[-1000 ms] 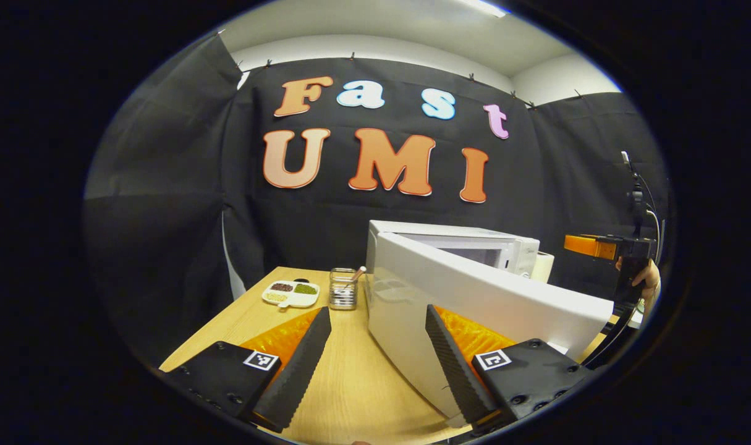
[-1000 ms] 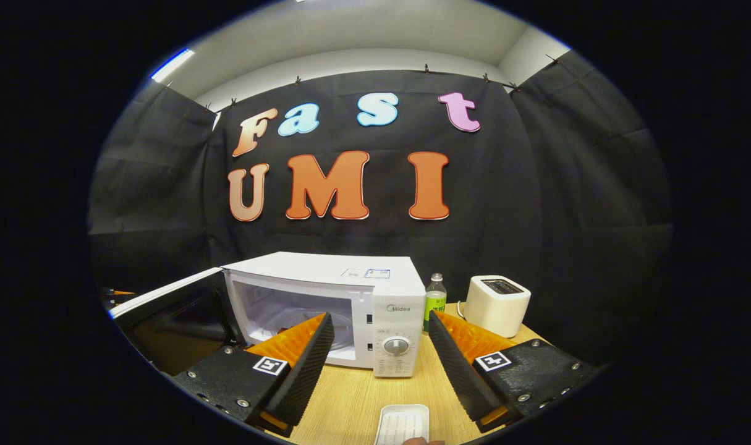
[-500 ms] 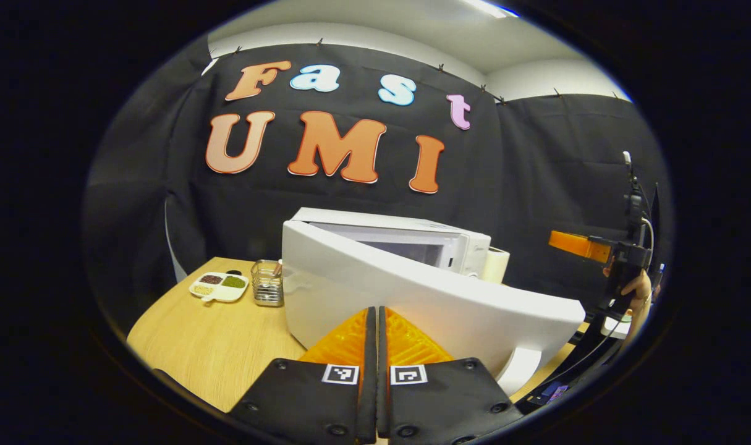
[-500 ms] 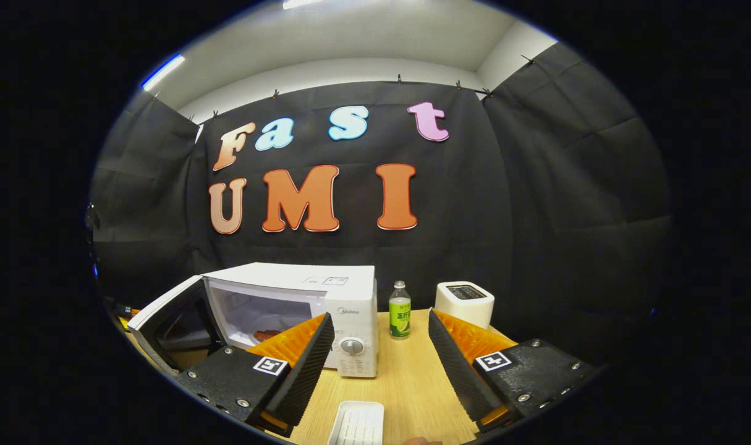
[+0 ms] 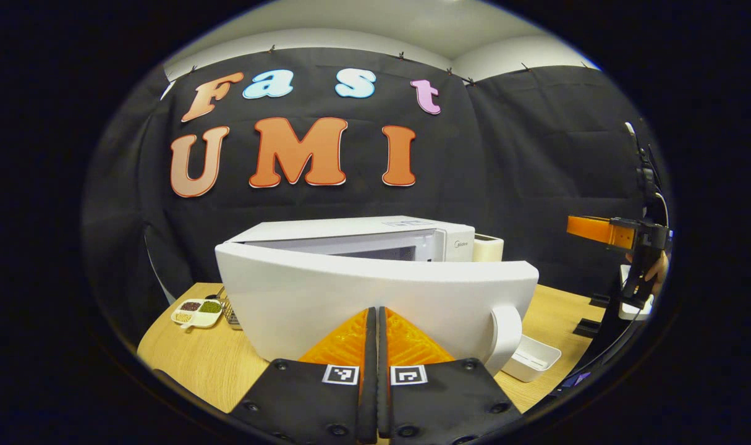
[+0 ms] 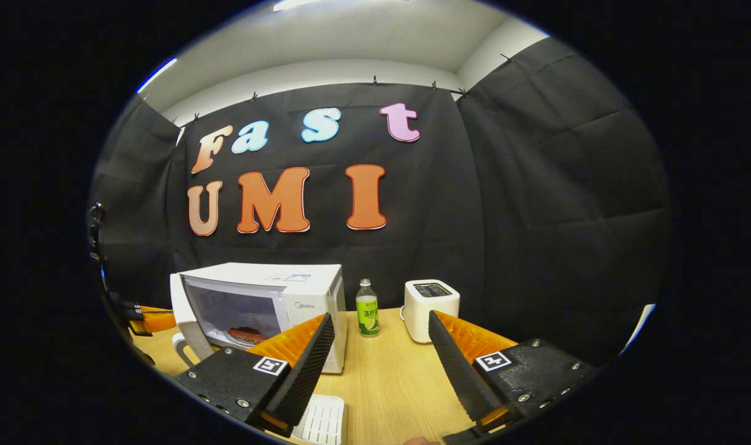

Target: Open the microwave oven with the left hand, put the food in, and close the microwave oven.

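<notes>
Left claw (image 5: pixel 375 321): fingers pressed together with nothing between them, tips up against — or just short of — the outer face of the microwave door (image 5: pixel 375 296); contact itself cannot be confirmed. Door stands partly open, swung across the front of the microwave oven (image 5: pixel 363 238), its white handle (image 5: pixel 504 334) at the right end. In the right gripper view the food (image 6: pixel 246 335) — a dark reddish piece — lies on the floor of the oven cavity, seen through the gap. Right claw (image 6: pixel 378 346): fingers spread wide apart, empty, held above the desk (image 6: pixel 387 383) near its front edge; a white ribbed tray (image 6: pixel 319 421) lies on the desk just below the left finger. On the desk right of the oven: a green-labelled bottle (image 6: pixel 367 316), then a white toaster (image 6: pixel 431 301), both upright. In the left gripper view, a divided dish (image 5: pixel 196 312) with small heaps of something sits far left on the desk, a wire holder (image 5: pixel 230 312) beside it and partly hidden by the door; a white tray (image 5: pixel 531 357) lies right of the door handle. The other gripper (image 5: pixel 622 238) appears at far right, held by a hand (image 5: pixel 656 272).
</notes>
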